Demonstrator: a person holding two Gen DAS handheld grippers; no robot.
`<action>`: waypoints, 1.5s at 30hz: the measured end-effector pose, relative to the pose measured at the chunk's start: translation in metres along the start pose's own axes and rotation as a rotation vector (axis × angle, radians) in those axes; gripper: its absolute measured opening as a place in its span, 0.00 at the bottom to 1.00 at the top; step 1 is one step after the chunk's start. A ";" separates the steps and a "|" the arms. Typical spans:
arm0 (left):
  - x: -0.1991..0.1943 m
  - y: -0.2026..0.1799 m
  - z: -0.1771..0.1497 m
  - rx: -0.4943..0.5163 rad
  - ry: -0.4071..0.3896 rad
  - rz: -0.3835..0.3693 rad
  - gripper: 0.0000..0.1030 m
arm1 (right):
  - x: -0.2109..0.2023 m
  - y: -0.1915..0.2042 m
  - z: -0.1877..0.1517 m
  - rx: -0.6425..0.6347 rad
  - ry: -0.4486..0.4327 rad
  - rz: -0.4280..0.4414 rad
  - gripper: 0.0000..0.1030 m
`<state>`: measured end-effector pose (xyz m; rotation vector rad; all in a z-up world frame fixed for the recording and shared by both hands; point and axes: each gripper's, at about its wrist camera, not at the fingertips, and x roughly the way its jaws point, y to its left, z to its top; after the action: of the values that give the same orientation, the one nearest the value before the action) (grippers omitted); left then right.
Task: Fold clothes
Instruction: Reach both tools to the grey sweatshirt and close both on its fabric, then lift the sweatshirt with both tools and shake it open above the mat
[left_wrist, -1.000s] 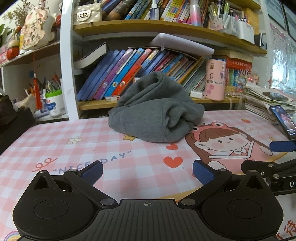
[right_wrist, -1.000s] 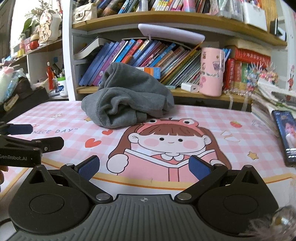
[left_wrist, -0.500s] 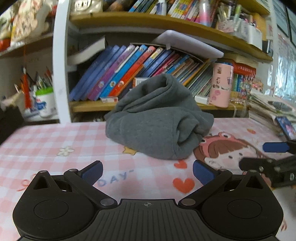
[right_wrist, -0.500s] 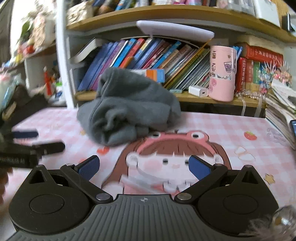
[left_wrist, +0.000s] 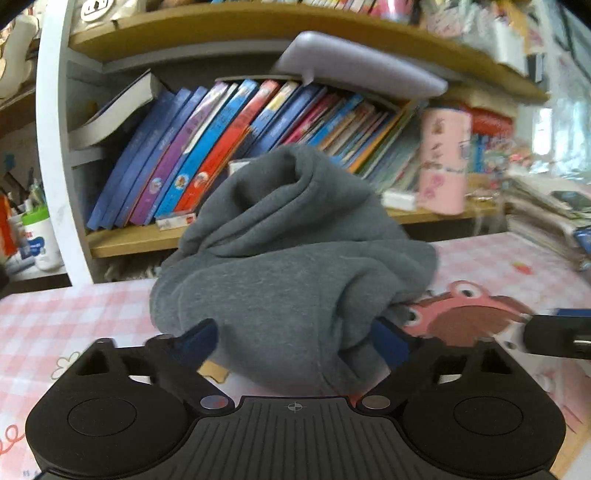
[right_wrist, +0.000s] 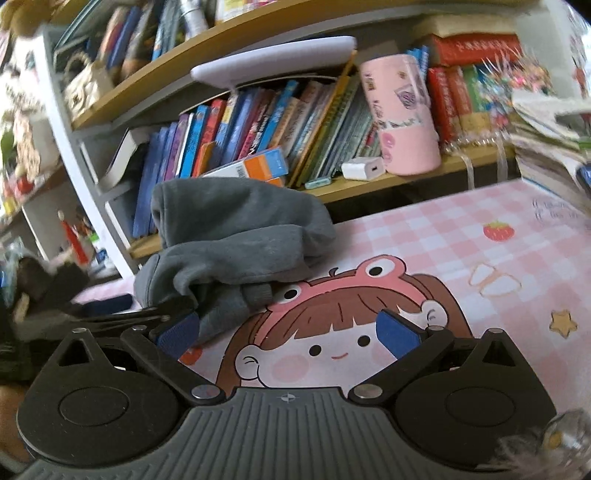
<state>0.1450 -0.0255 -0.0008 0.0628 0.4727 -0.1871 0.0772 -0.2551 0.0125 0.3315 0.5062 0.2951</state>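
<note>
A crumpled grey garment (left_wrist: 288, 266) lies bunched on the pink checked table mat (left_wrist: 74, 314), in front of the bookshelf. My left gripper (left_wrist: 295, 341) is open, its blue pads either side of the garment's near edge, not closed on it. In the right wrist view the garment (right_wrist: 236, 236) lies to the left. My right gripper (right_wrist: 288, 334) is open and empty over the cartoon girl print, its left pad close to the garment's lower fold. The left gripper (right_wrist: 110, 314) shows at the left edge there, and the right gripper (left_wrist: 557, 334) at the right edge of the left view.
A bookshelf (left_wrist: 258, 122) packed with books stands right behind the mat. A pink tumbler (right_wrist: 399, 114) and a white charger (right_wrist: 364, 168) sit on its lower shelf. Stacked papers (left_wrist: 546, 218) lie at the right. A white tub (left_wrist: 38, 240) stands at the left.
Both grippers have moved forward toward the garment. The left one now has its open pads at the garment's near edge. The right one has tilted and swung closer to the garment's right side.
</note>
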 end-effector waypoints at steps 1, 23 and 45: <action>0.007 0.000 0.003 -0.012 0.014 -0.006 0.83 | -0.001 -0.001 0.000 0.015 0.000 0.009 1.00; -0.106 0.029 -0.005 -0.193 -0.150 -0.596 0.24 | -0.001 -0.049 -0.005 0.525 0.041 0.420 0.91; -0.126 0.007 -0.050 0.014 -0.083 -0.659 0.54 | 0.013 -0.048 -0.013 0.475 0.107 0.340 0.24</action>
<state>0.0144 0.0074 0.0126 -0.0898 0.3961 -0.8368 0.0901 -0.2905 -0.0221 0.8717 0.6245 0.5248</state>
